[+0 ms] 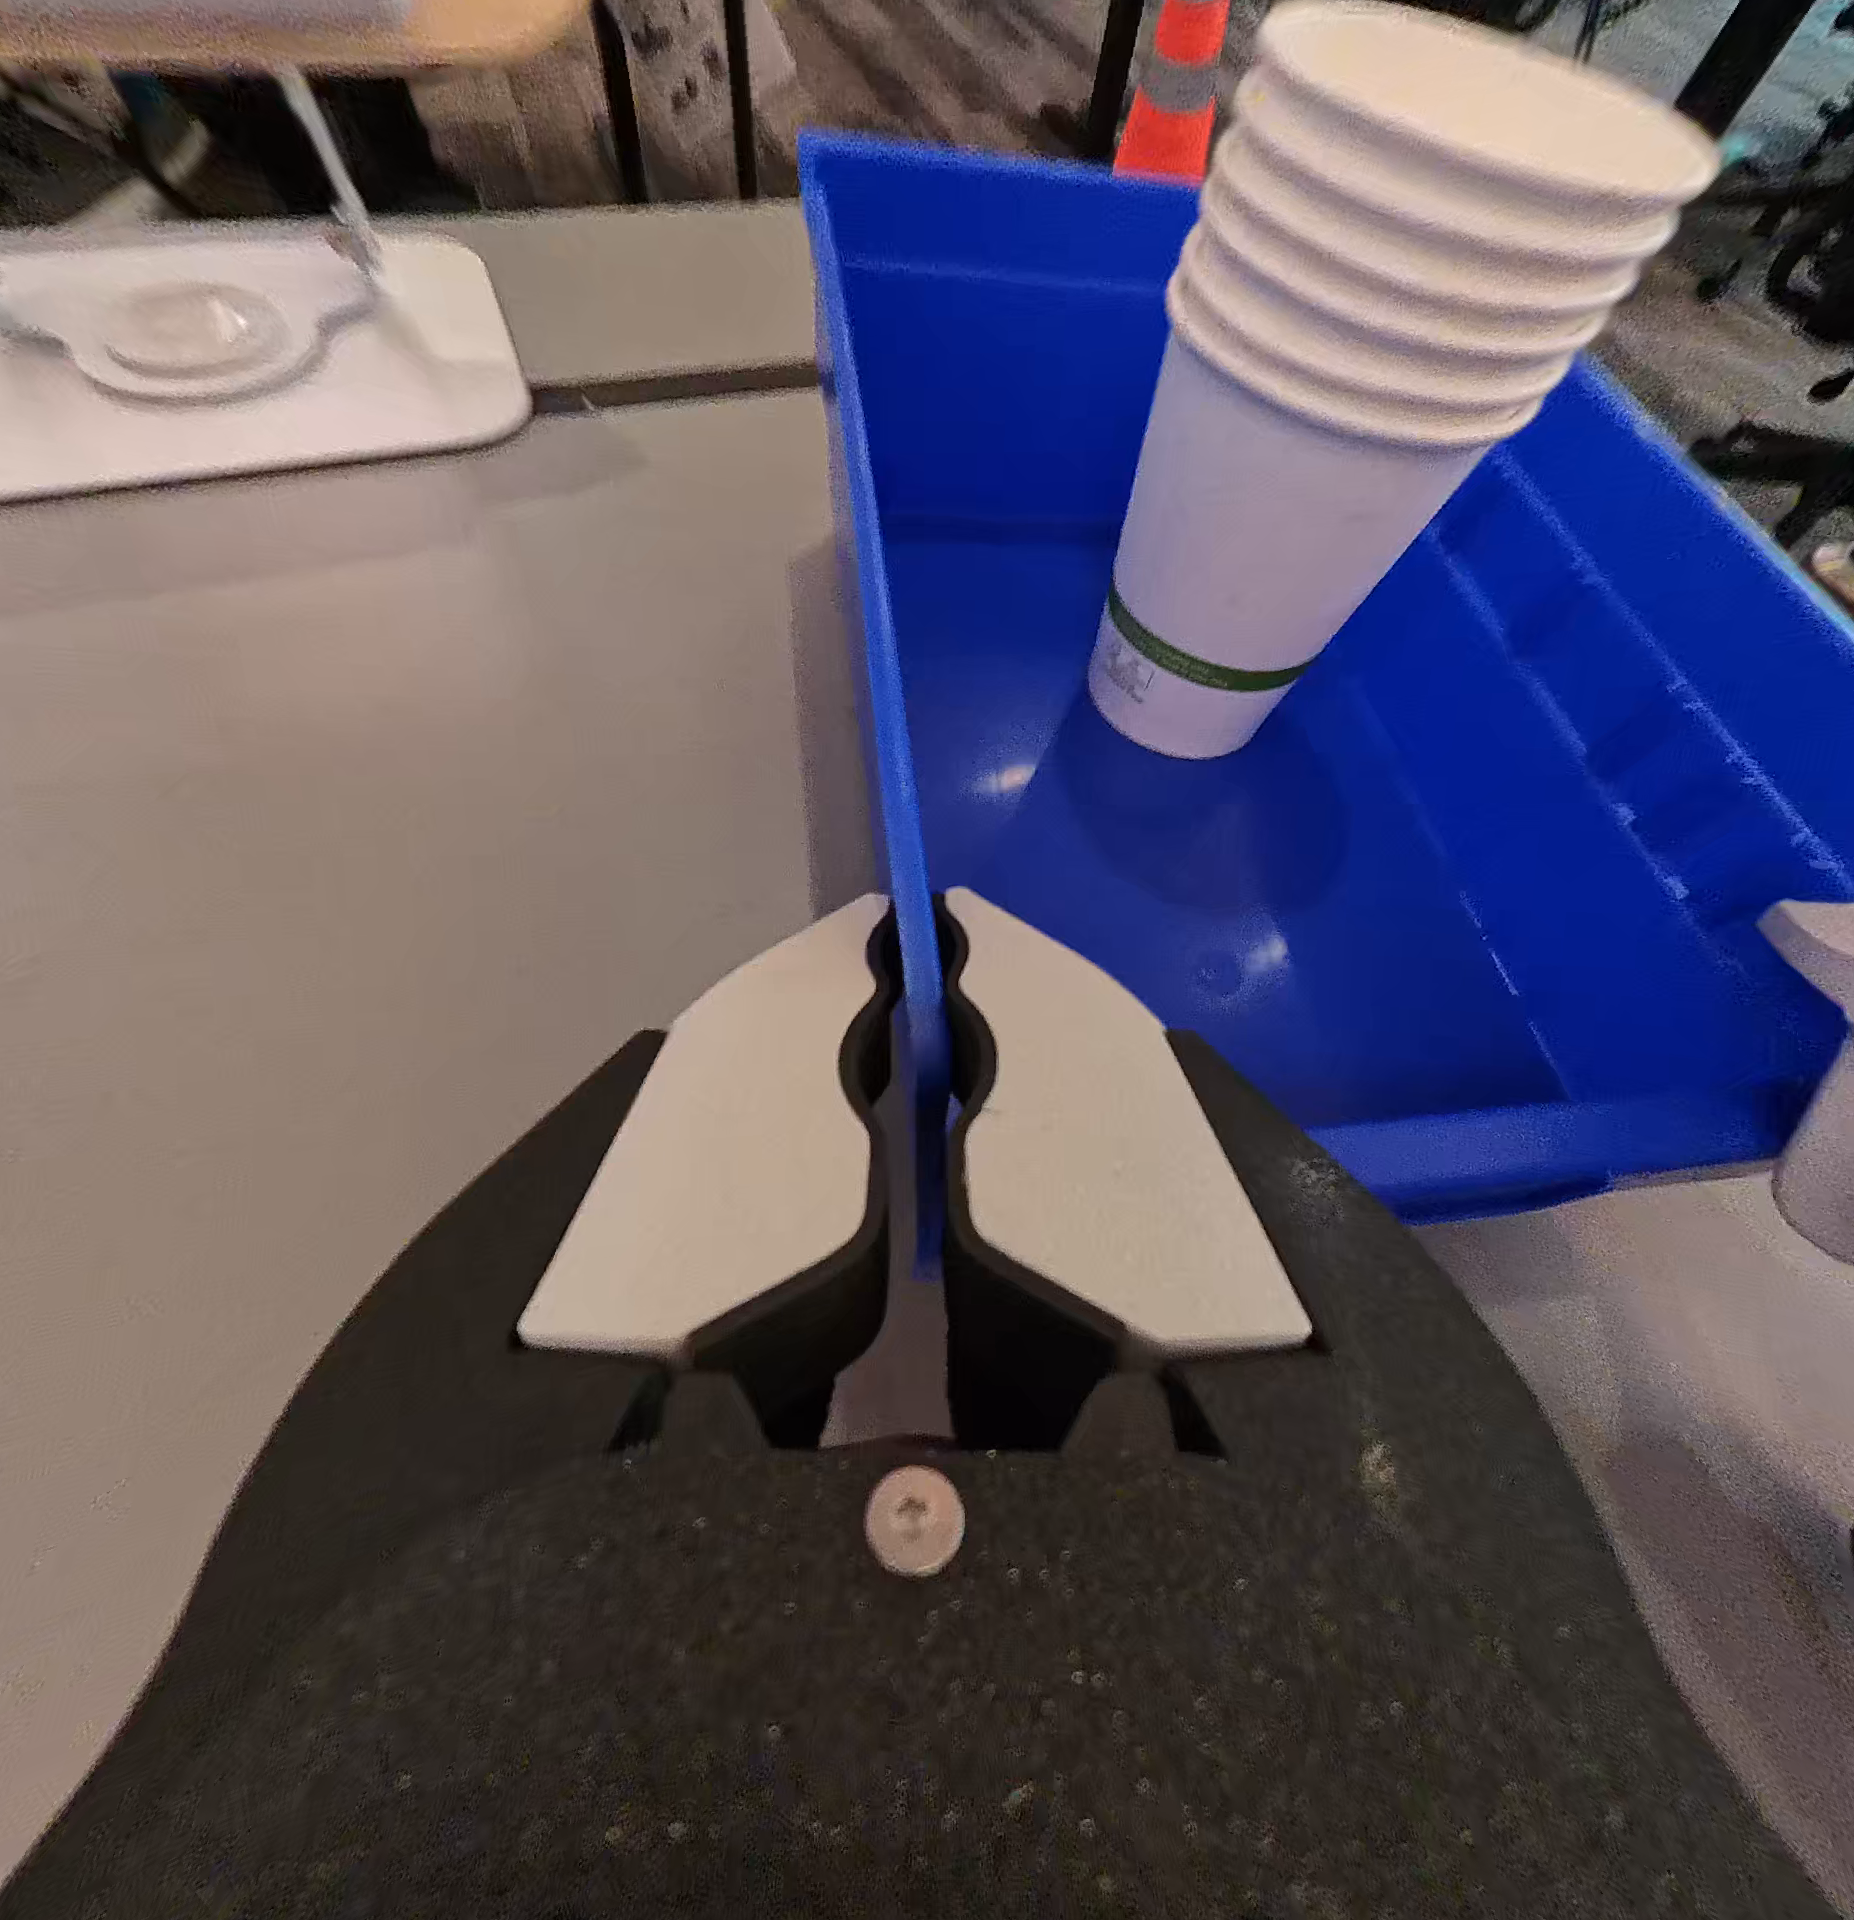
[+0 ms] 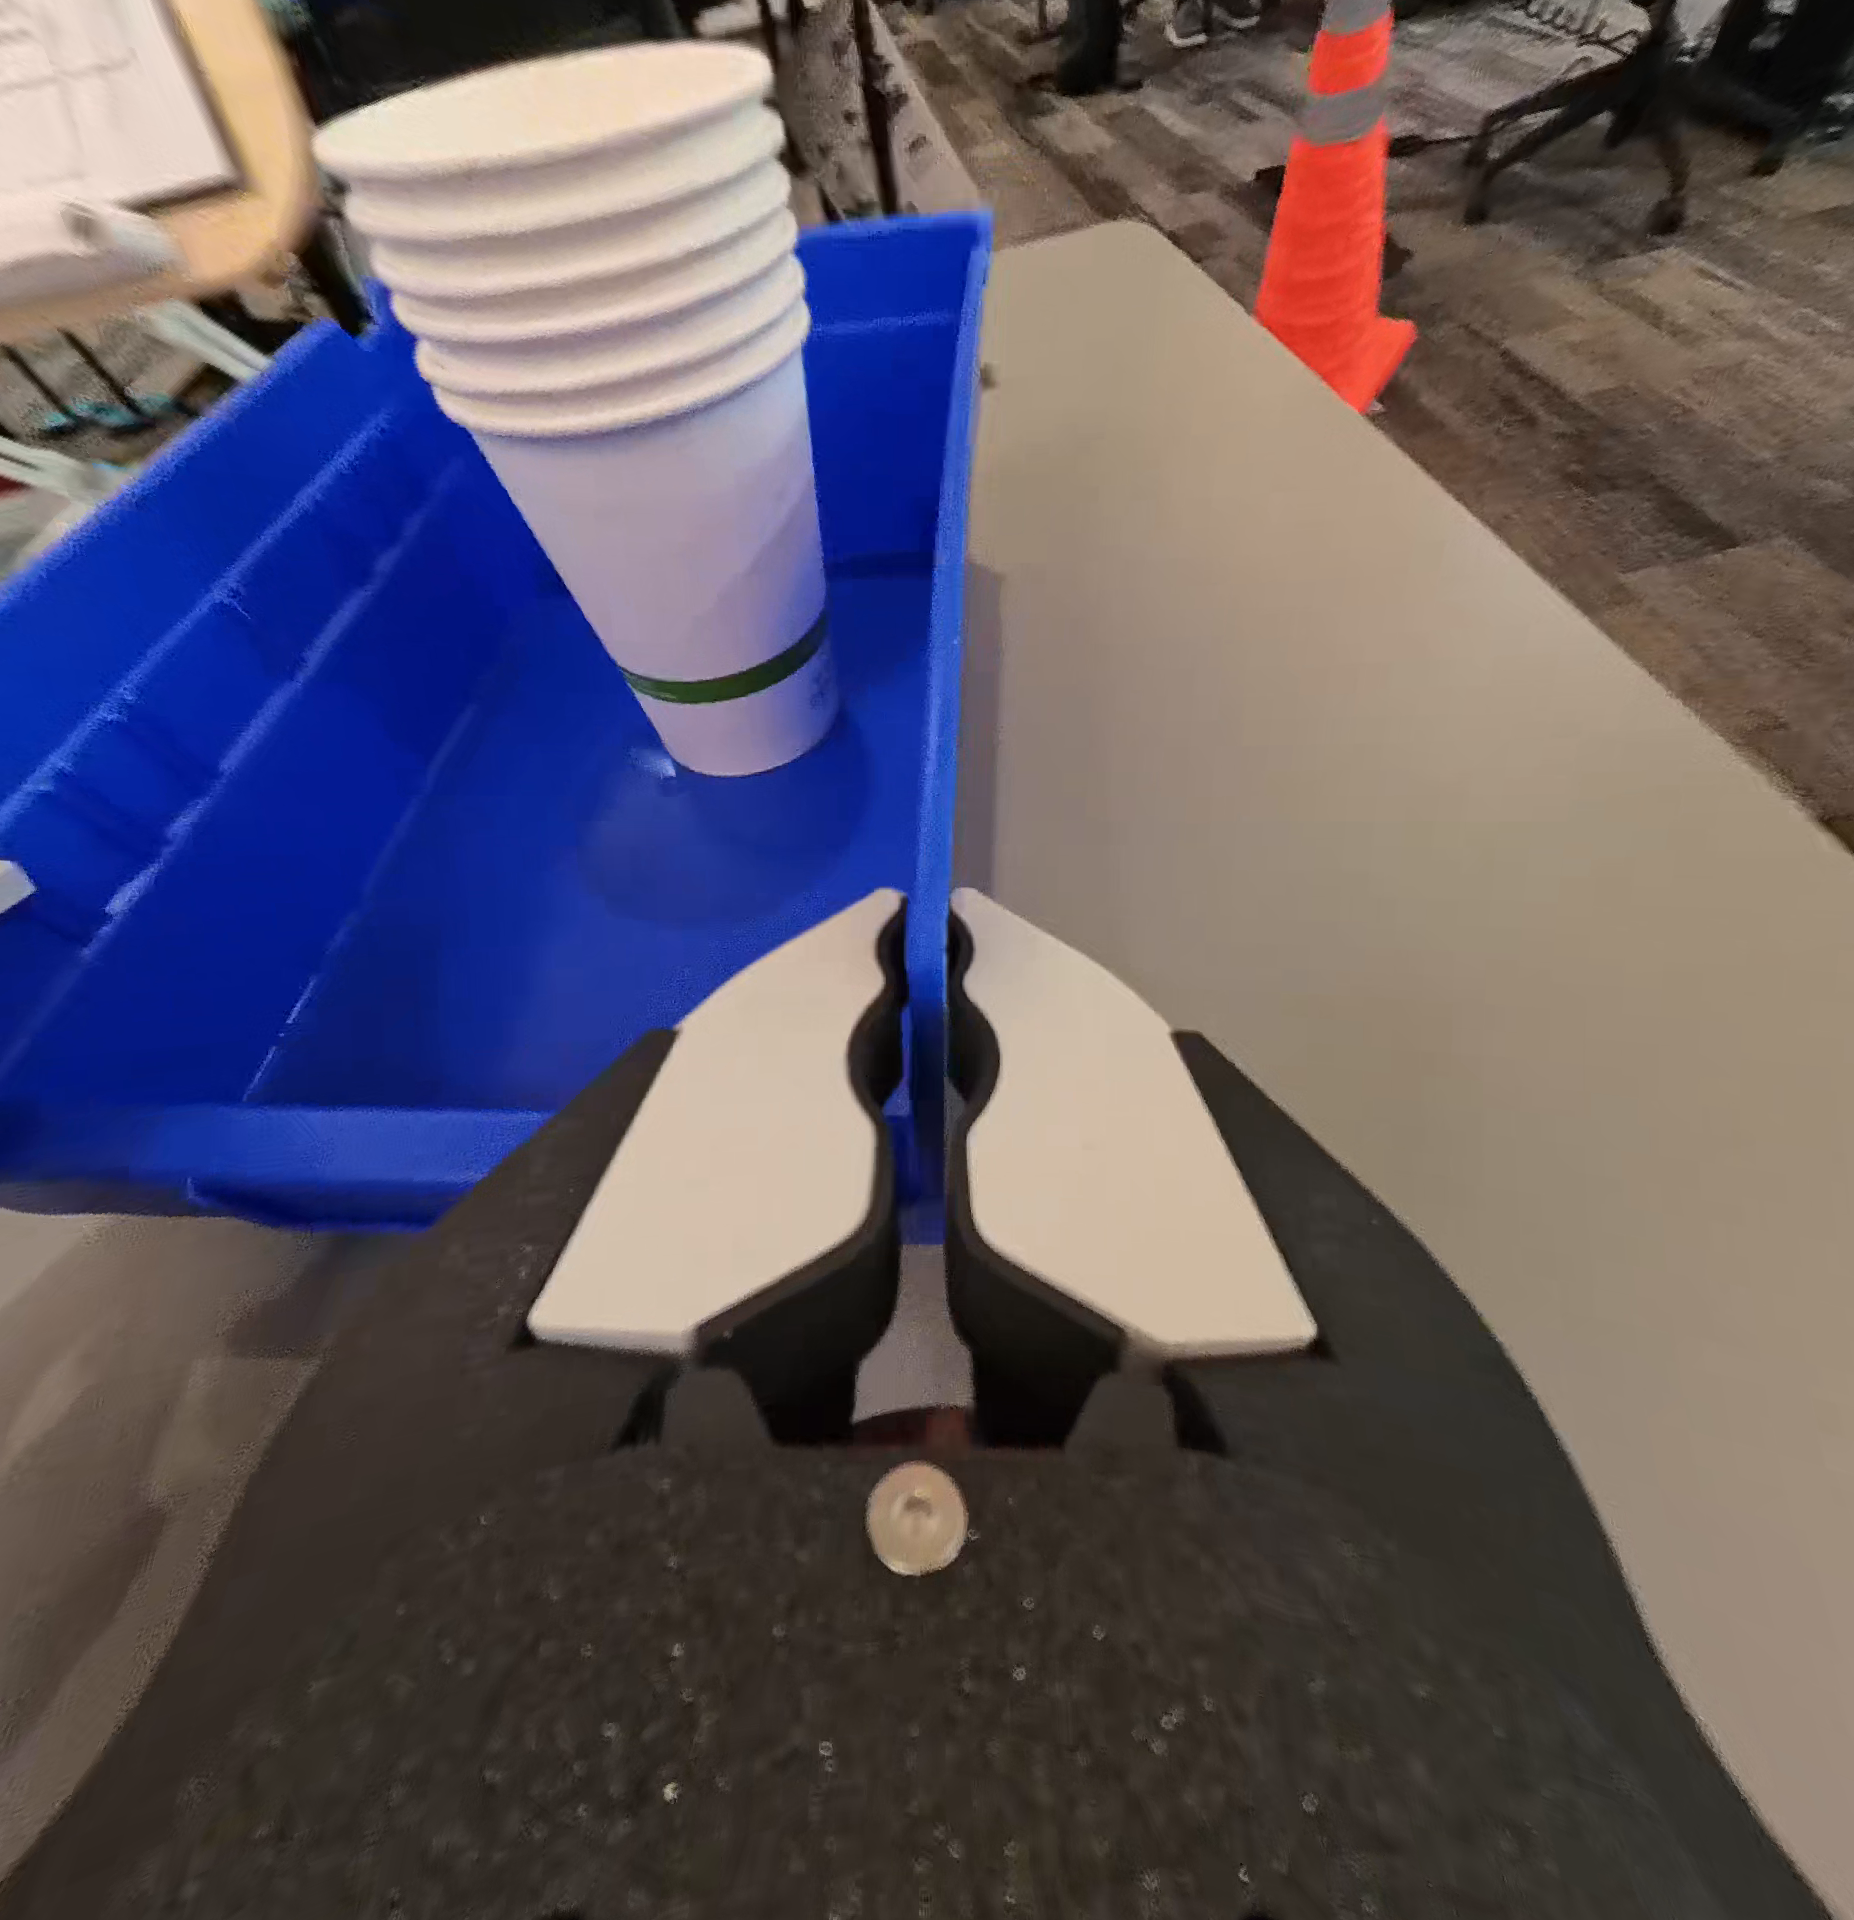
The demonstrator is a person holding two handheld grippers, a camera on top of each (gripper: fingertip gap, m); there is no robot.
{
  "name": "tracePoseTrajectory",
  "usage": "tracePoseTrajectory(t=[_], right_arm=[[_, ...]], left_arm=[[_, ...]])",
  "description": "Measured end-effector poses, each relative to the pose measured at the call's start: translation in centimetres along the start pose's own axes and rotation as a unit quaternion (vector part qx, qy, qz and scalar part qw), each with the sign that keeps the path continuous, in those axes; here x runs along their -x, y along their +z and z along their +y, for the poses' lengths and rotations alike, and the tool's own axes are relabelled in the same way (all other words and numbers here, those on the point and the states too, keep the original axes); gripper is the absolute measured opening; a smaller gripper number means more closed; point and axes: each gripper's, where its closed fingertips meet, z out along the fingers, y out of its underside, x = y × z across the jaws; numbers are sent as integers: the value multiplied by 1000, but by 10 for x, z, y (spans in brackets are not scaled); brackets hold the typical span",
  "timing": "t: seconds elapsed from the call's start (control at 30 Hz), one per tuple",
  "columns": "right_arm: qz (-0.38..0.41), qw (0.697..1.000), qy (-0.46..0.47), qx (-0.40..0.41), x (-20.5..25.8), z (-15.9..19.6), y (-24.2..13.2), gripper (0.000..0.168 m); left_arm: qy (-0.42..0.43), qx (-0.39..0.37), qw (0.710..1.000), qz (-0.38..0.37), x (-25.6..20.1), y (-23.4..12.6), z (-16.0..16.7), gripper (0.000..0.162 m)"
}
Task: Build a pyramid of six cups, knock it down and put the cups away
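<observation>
A blue plastic bin (image 1: 1525,935) stands on the grey table and holds a nested stack of several white paper cups (image 1: 1349,416), upright with a green band near the base. My left gripper (image 1: 918,914) is shut on the bin's left side wall (image 1: 871,623). My right gripper (image 2: 928,909) is shut on the bin's right side wall (image 2: 954,571). The bin (image 2: 279,831) and the cup stack (image 2: 632,436) also show in the right wrist view. The tip of the right gripper (image 1: 1837,997) shows at the right edge of the left wrist view.
The grey table (image 1: 331,831) spreads to the left of the bin and to its right (image 2: 1370,831). A white tray with a clear dish (image 1: 206,353) lies at the back left. An orange cone (image 2: 1338,208) stands on the floor beyond the table.
</observation>
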Motion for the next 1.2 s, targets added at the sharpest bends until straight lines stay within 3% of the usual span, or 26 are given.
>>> tracePoseTrajectory(t=[0.43, 0.67, 0.77, 0.83, 0.93, 1.07, 1.2], right_arm=[[-118, 991, -58, -8, 193, 9, -6, 3], [-147, 986, -83, -8, 226, 32, 2, 5], [-204, 975, -90, -9, 235, 36, -6, 37], [-237, 966, -105, -15, 234, 38, -23, 43], [-321, 935, -140, -58, 238, 38, -61, 58], [-358, 916, -162, -87, 253, 35, -88, 50], [-397, 897, -181, -73, 292, 51, -112, 51]], left_arm=[[-7, -22, 995, -98, 173, -97, 11, 4], [-28, -15, 993, -112, 210, -103, 34, 6], [-53, -14, 997, -53, 201, -106, 45, 54], [-60, -6, 998, -30, 202, -122, 48, 84], [-43, -25, 997, -58, 235, -171, 49, 88], [-77, -43, 988, -128, 326, -236, 57, 83], [-115, -10, 973, -202, 426, -254, 81, 82]])
